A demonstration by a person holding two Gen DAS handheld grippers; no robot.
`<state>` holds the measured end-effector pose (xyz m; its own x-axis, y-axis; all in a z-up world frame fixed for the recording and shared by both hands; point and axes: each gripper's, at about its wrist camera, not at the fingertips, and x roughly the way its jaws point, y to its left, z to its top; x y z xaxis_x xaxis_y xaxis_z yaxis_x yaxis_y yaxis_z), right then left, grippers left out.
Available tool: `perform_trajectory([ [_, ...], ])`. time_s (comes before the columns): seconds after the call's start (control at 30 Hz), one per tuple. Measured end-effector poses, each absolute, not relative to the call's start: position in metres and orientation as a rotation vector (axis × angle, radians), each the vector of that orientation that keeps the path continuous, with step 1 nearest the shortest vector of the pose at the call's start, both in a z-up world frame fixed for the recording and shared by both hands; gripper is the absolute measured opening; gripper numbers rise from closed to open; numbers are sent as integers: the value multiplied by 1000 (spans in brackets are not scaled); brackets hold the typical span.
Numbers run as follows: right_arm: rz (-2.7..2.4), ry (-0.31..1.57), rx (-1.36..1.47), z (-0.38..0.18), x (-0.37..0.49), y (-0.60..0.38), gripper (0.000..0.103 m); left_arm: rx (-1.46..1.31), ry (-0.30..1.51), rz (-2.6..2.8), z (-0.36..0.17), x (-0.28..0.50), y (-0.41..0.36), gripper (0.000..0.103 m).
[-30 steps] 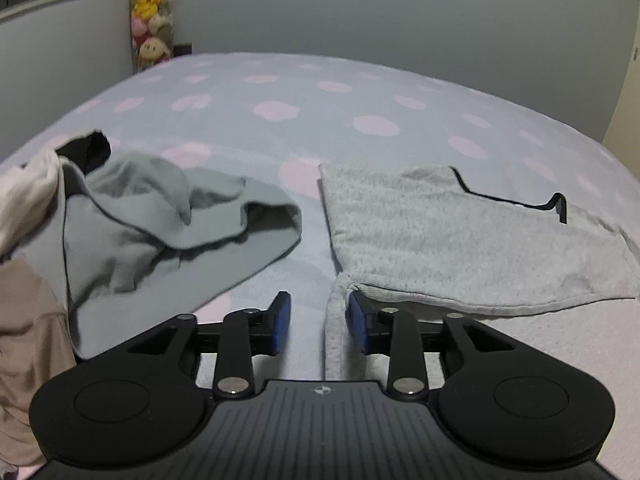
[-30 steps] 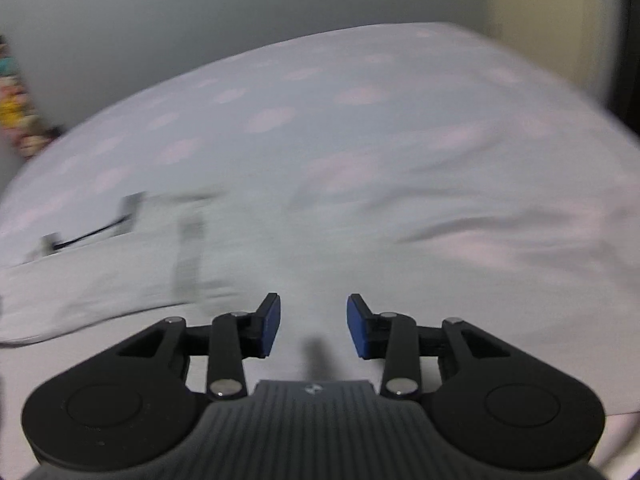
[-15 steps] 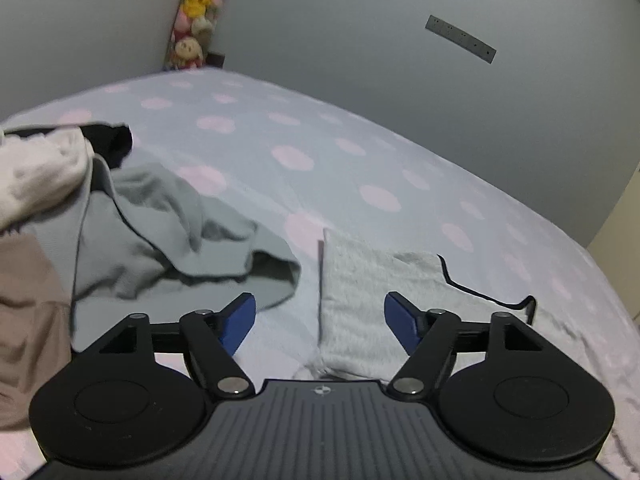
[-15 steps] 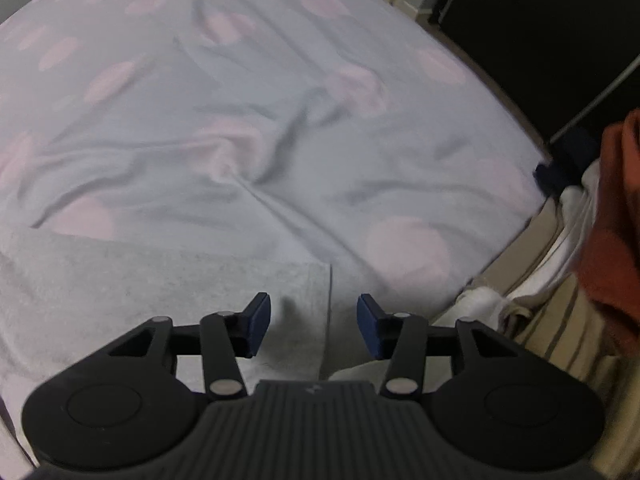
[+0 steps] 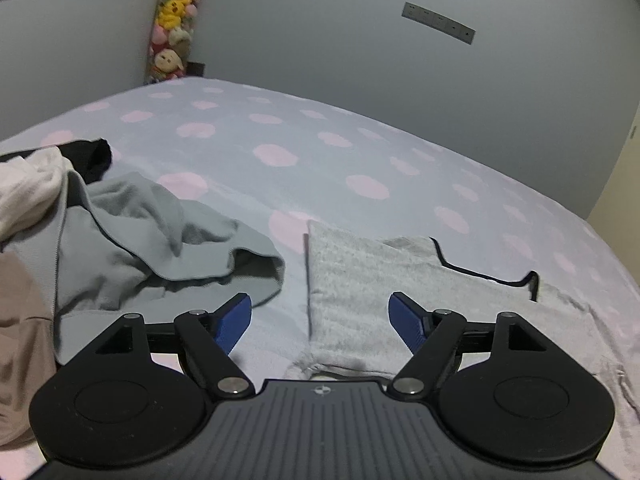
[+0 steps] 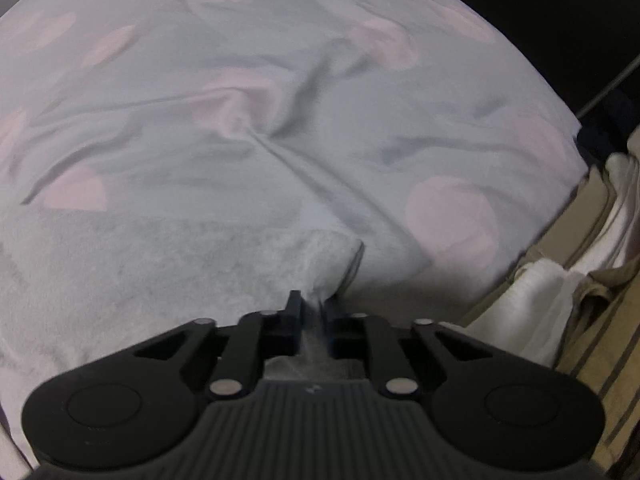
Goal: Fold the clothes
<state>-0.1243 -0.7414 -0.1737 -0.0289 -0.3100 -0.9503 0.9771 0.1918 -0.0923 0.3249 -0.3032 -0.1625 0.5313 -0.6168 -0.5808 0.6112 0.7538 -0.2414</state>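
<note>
- L gripper (image 5: 320, 320): blue-padded jaws spread wide, nothing between them, hovering above near-left corner of light grey heathered knit garment w/ black neck trim (image 5: 400, 280). 1 s ago narrow gap right at that corner; 0.5 s ago already splayed and lifted. Reads as a let-go, or an aborted pinch — can't settle which.
- R gripper (image 6: 314, 312): jaws closed tight on a bunched corner of same light grey garment (image 6: 160, 264), fabric puckered up out of the pinch. 0.5 s ago still parted over that edge; 1 s ago swinging in, view blurred.
- Garment itself: lying flat on grey bedspread w/ pink blotches (image 5: 280, 152), left side showing a straight doubled edge, black trim toward far right. Partly folded, by the look.
- Meaning for task: control now sits w/ R side only; probably a fold or drag led from the right corner, L free to re-grip or pin.
- Rumpled grey-green sweatshirt-type garment (image 5: 140, 240) just left of it, apart, atop pile w/ white, black, tan items — unfolded.
- Risk: one-corner pull may skew the doubled edge.
</note>
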Motion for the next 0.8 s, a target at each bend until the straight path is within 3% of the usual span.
perform_trajectory([
  [0.17,-1256,1042,744,-135,-113,-730,8,12,703,-759,-157,325,-302,75],
  [0.5,-1330,844,616,4,-88,-749,8,12,722,-820,-143,327,-297,75],
  [0.8,-1082,688,529,115,14,-694,8,133,786,-841,-140,328,-303,75],
])
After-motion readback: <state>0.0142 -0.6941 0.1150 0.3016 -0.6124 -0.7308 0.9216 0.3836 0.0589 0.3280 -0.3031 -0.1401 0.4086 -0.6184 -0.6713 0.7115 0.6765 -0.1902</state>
